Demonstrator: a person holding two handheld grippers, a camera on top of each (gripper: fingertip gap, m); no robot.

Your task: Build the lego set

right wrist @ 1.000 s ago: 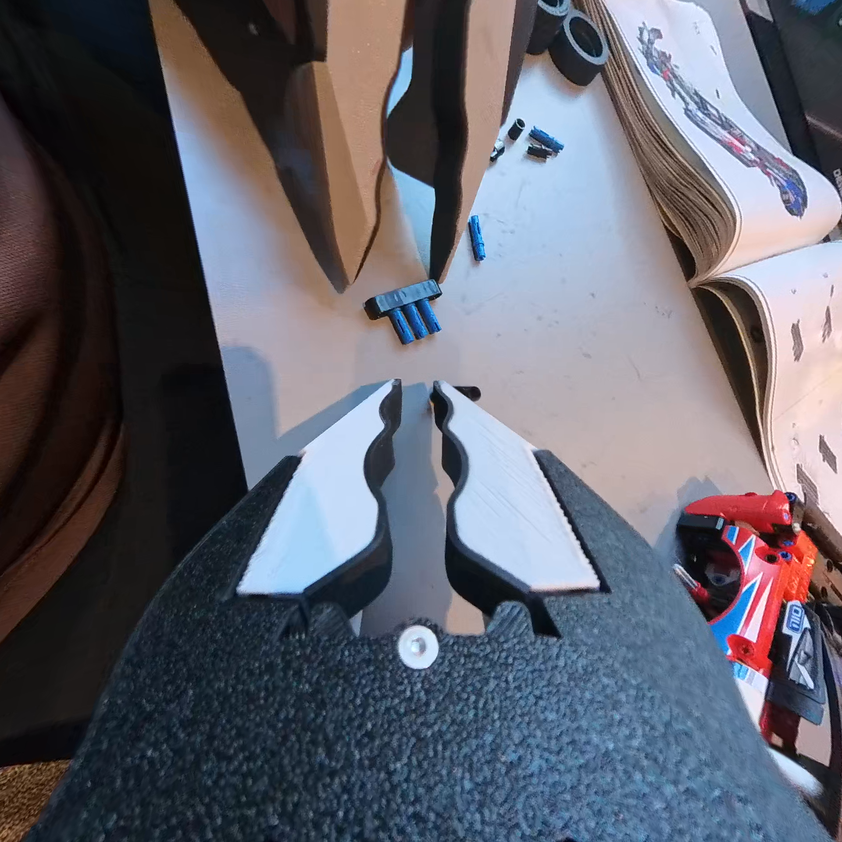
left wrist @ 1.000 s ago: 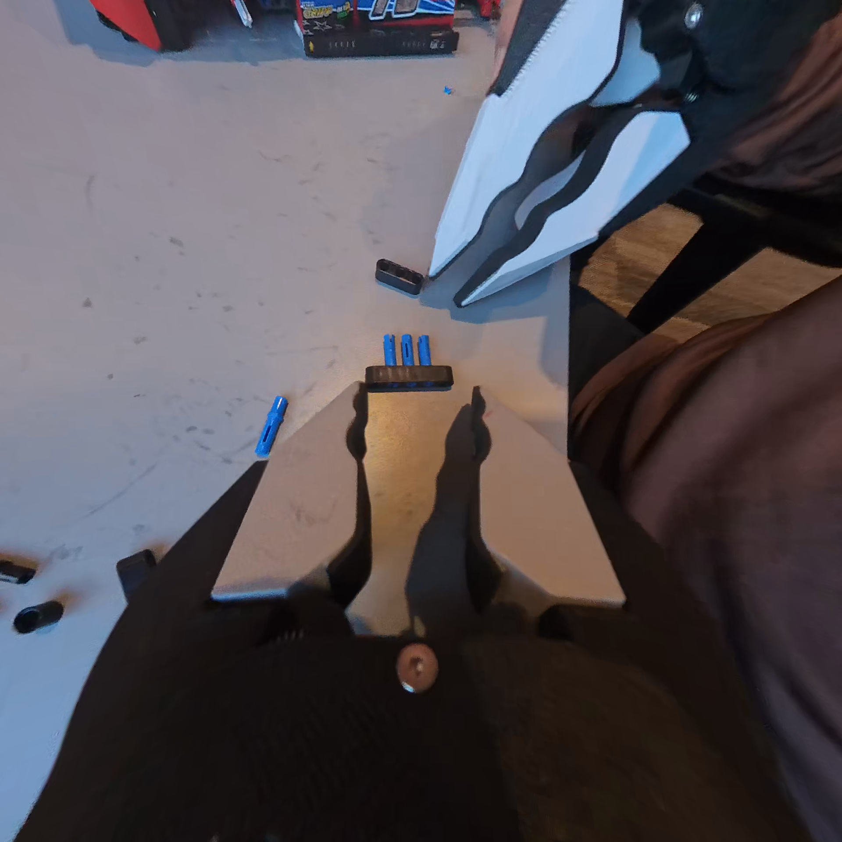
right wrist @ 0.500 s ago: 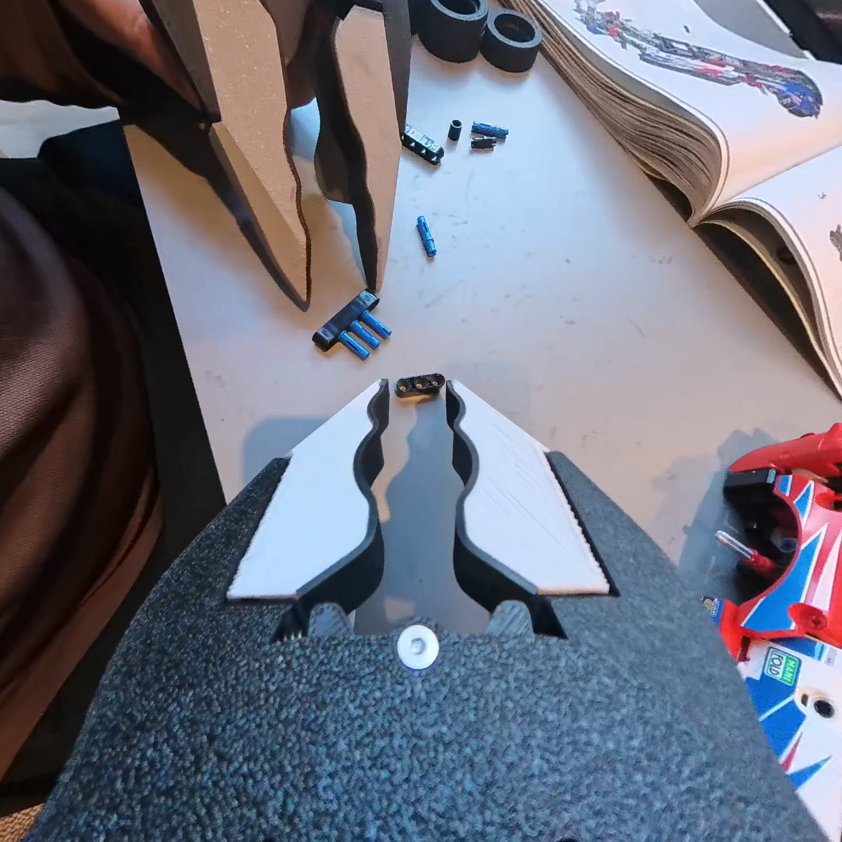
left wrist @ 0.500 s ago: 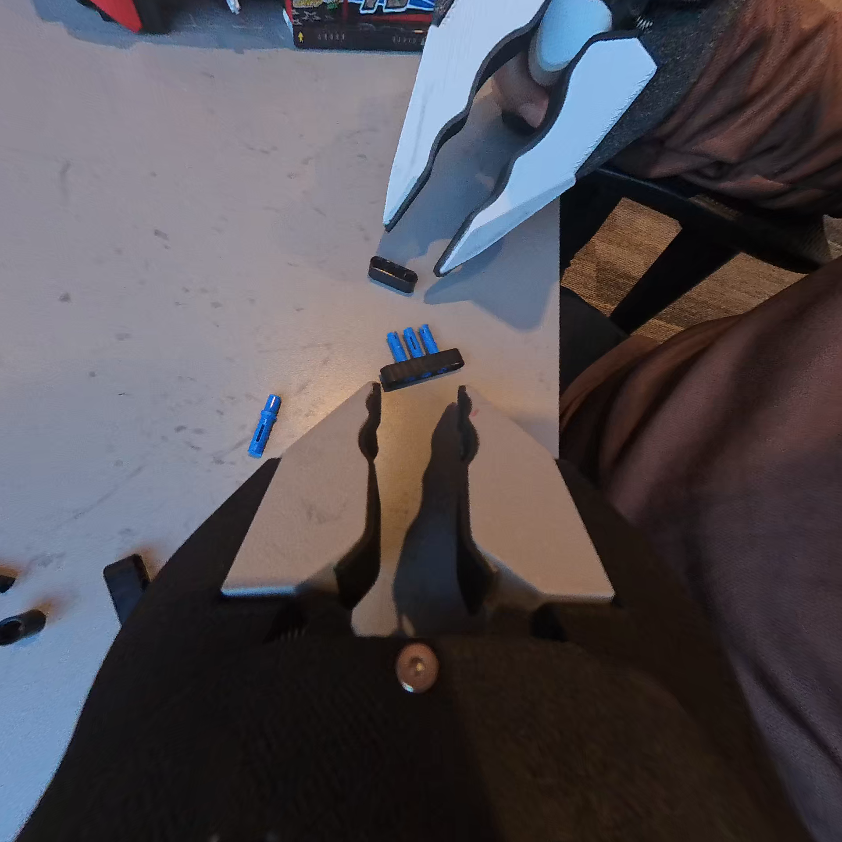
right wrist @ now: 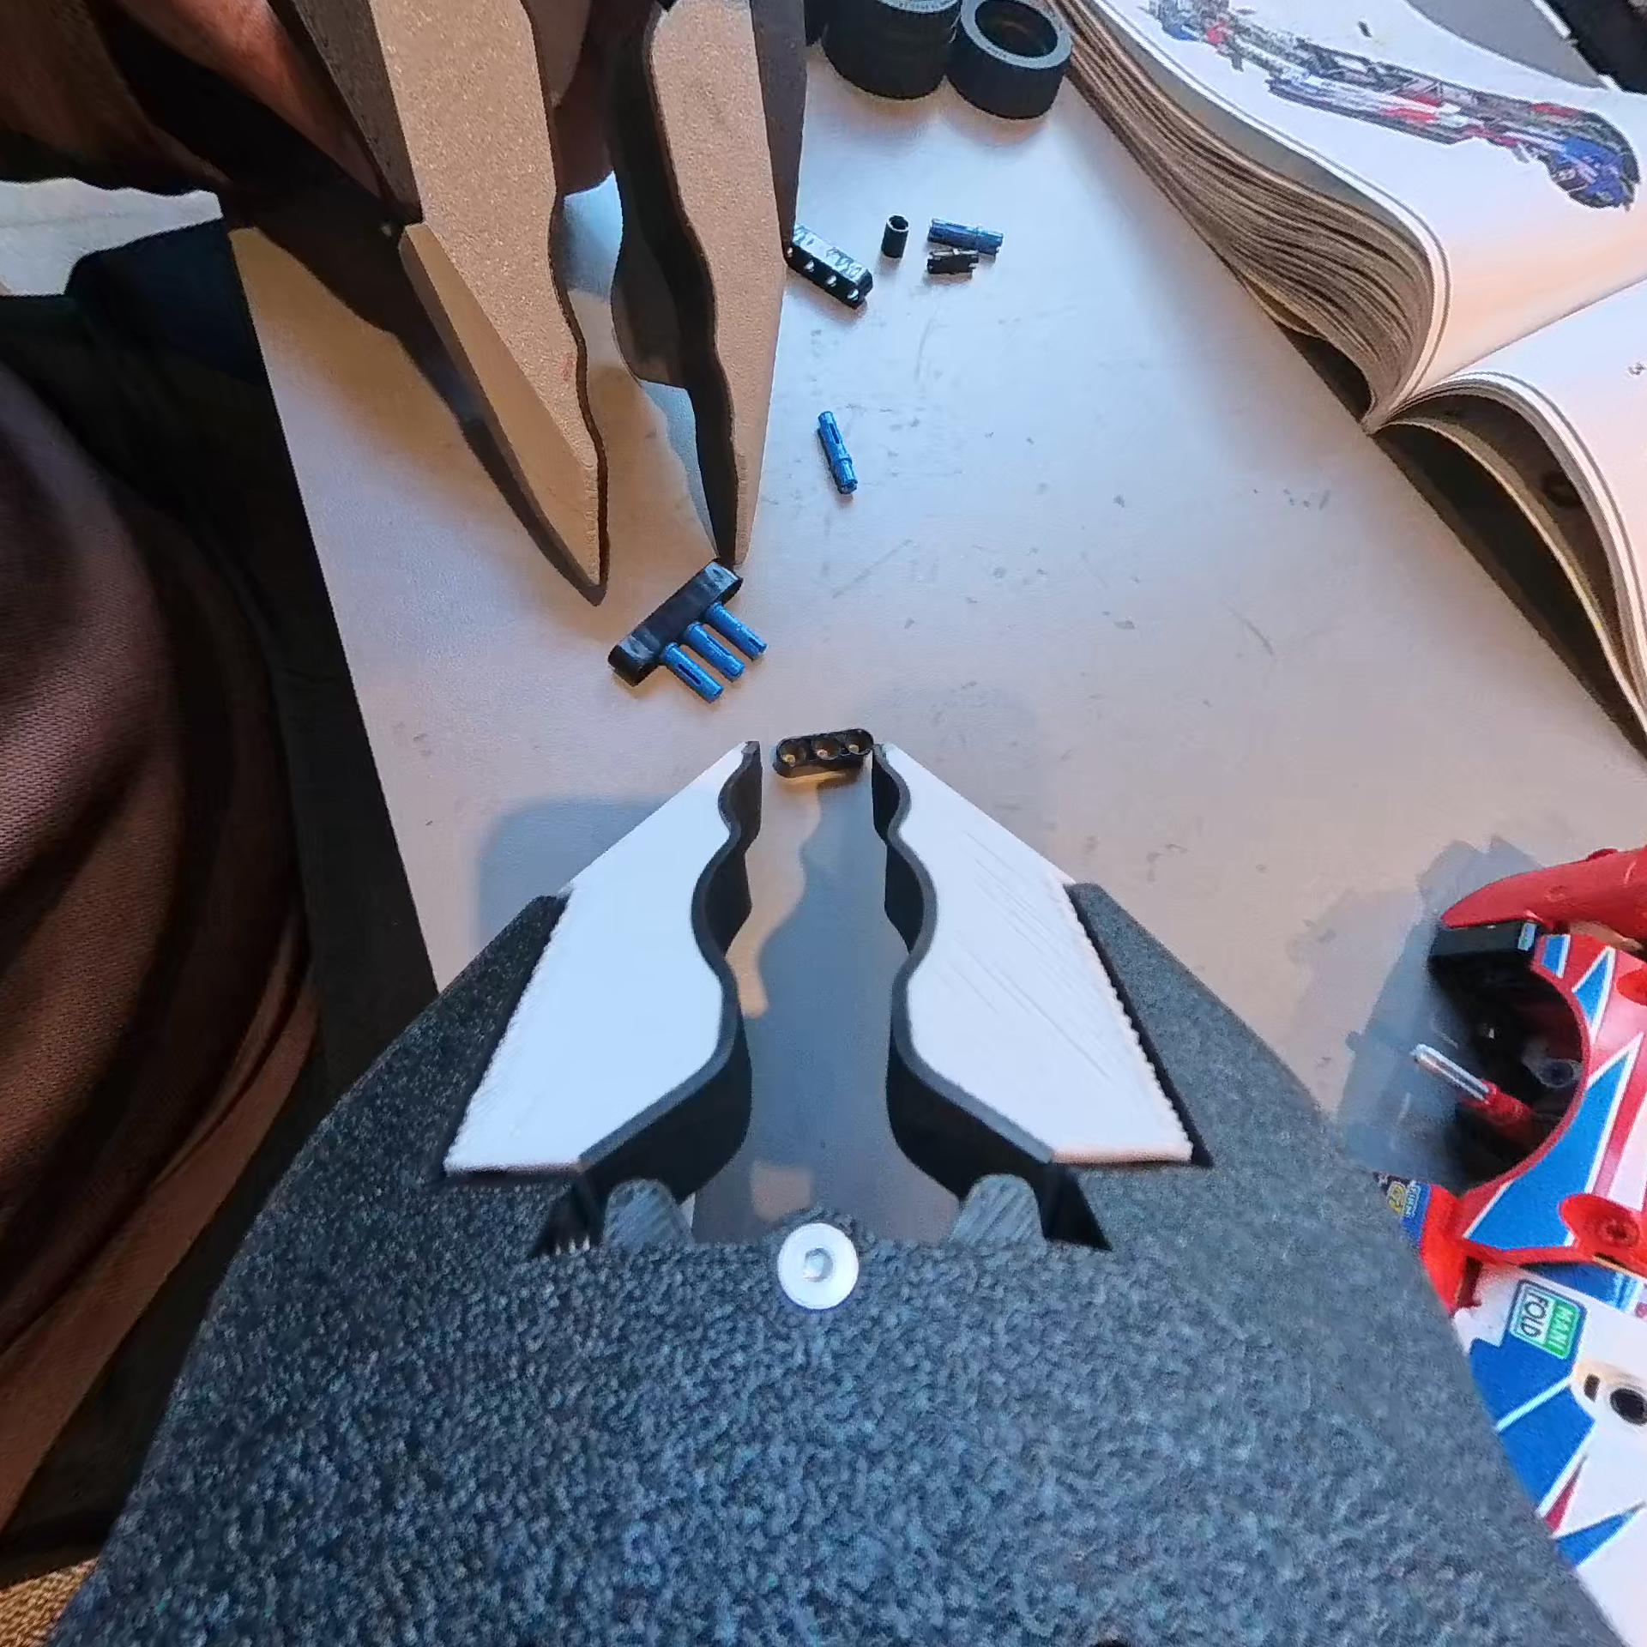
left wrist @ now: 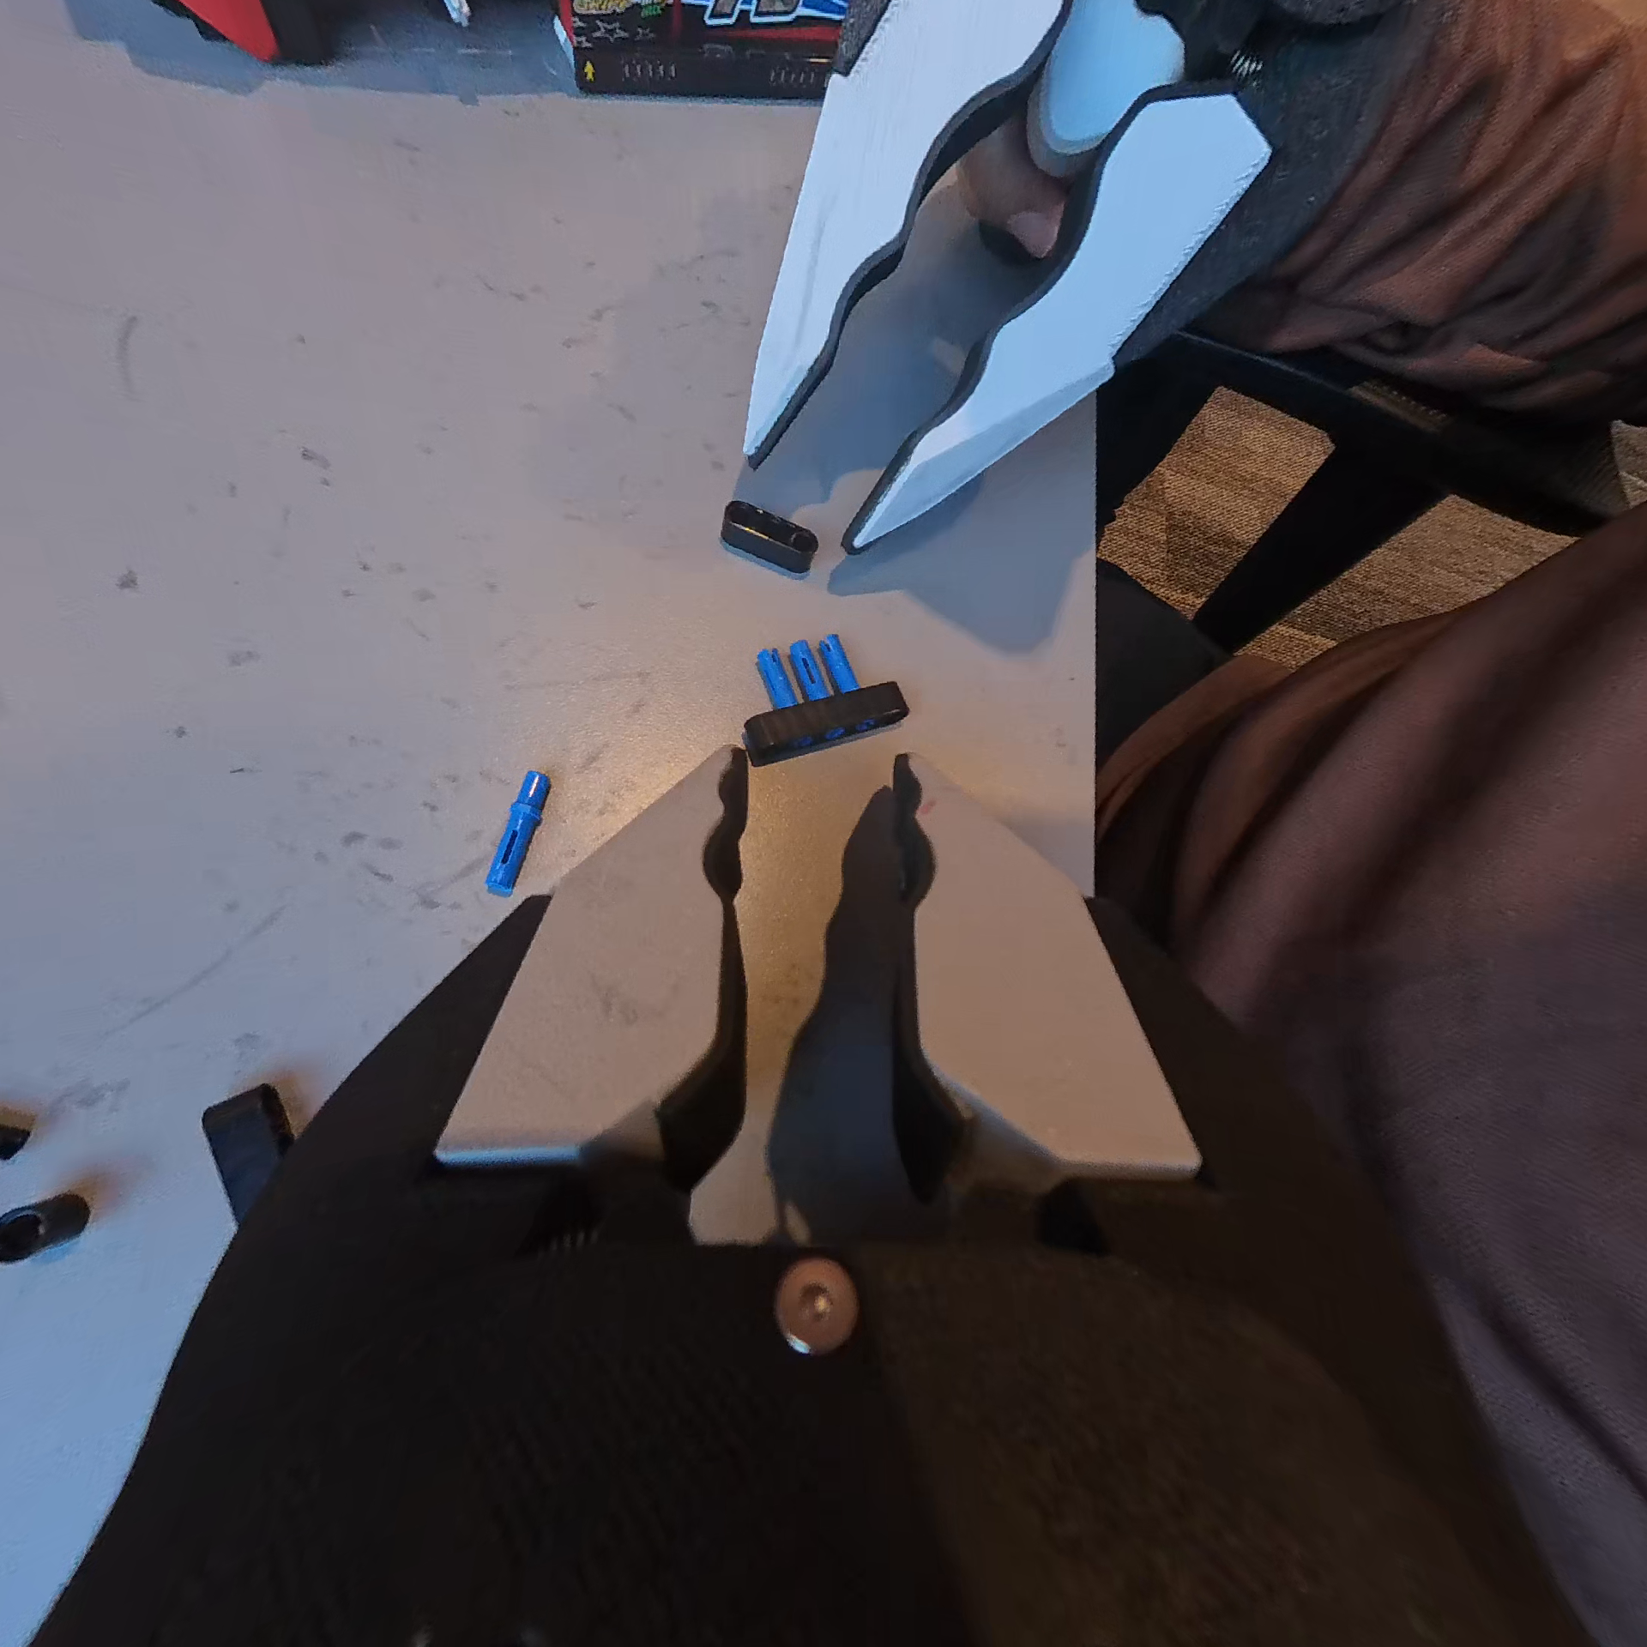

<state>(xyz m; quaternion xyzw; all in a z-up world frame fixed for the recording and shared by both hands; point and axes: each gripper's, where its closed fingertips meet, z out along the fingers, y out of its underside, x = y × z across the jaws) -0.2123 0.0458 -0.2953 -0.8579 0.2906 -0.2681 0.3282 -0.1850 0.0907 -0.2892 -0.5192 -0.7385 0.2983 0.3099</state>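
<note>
The pale counter (left wrist: 356,446) ends at a straight edge near the person's lap in the left wrist view, and the working pieces lie close to that edge; the broad scuffed stretch to the far side of it is mostly bare. In the right wrist view an open instruction book (right wrist: 1337,205) lies along the counter's right side, and a partly built red, white and blue car body (right wrist: 1560,1185) sits at the lower right, so the free room is the middle strip between them.

The left tool (left wrist: 815,768) is open, its tips spread just short of a black beam with three blue pins (left wrist: 824,708) pushed through it; in the right wrist view one tip stands right at the beam's end, though contact is unclear. It holds nothing.

The right tool (right wrist: 815,753) is also open, with a short black three-hole beam (right wrist: 824,753) lying on the counter between its tips, neither tip clearly pressing it. In the left wrist view this beam lies just beside the nearer tip.

Two black tyres (right wrist: 954,45) stand at the far end. A loose blue pin (left wrist: 517,833) lies apart to the left of the pinned beam, and a few small black and blue connectors (right wrist: 945,245) lie farther off near the book.
</note>
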